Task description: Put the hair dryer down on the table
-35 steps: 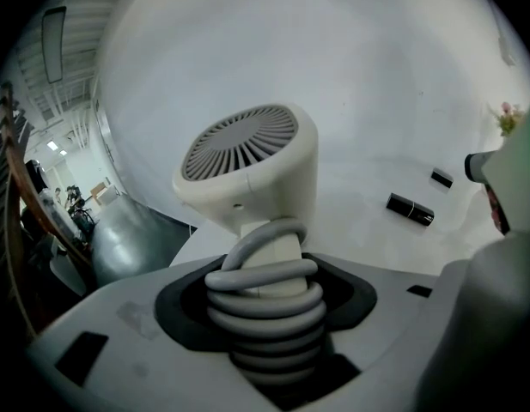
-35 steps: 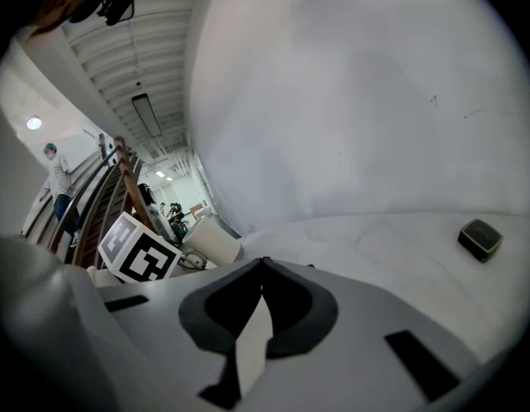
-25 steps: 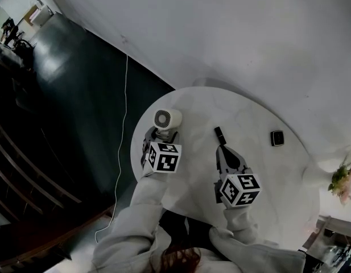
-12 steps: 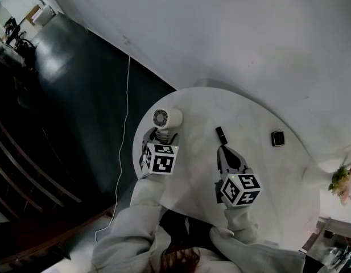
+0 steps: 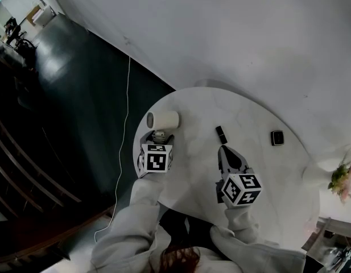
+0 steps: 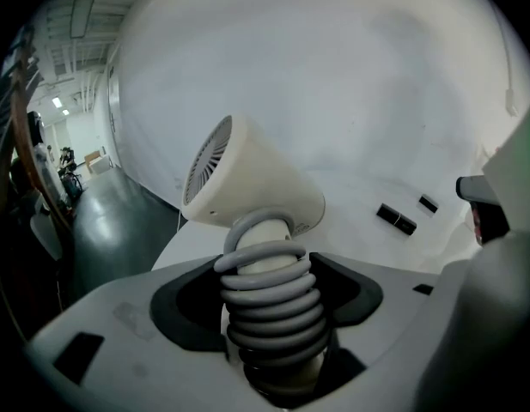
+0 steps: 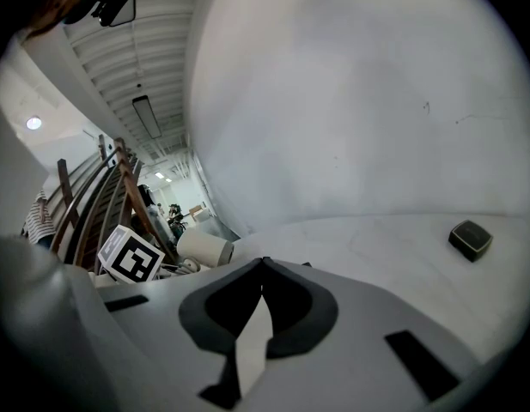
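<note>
A cream hair dryer (image 5: 162,120) is held over the left part of the round white table (image 5: 266,169). My left gripper (image 5: 156,139) is shut on its handle, which has a grey cord coiled around it (image 6: 271,303). In the left gripper view the hair dryer's head (image 6: 247,183) rises above the jaws with its grille facing left. My right gripper (image 5: 226,154) hovers over the table's middle, its jaws closed together with nothing between them. In the right gripper view the hair dryer (image 7: 204,249) shows at the left beside the left gripper's marker cube (image 7: 130,256).
A slim black object (image 5: 221,133) lies just ahead of the right gripper. A small dark square object (image 5: 277,137) sits further right on the table. Flowers (image 5: 342,181) stand at the right edge. A thin white cable (image 5: 124,112) runs across the dark floor to the left.
The left gripper has turned the hair dryer, so its grille now faces left instead of toward the camera. The left gripper shifted slightly left. The right gripper has barely moved.
</note>
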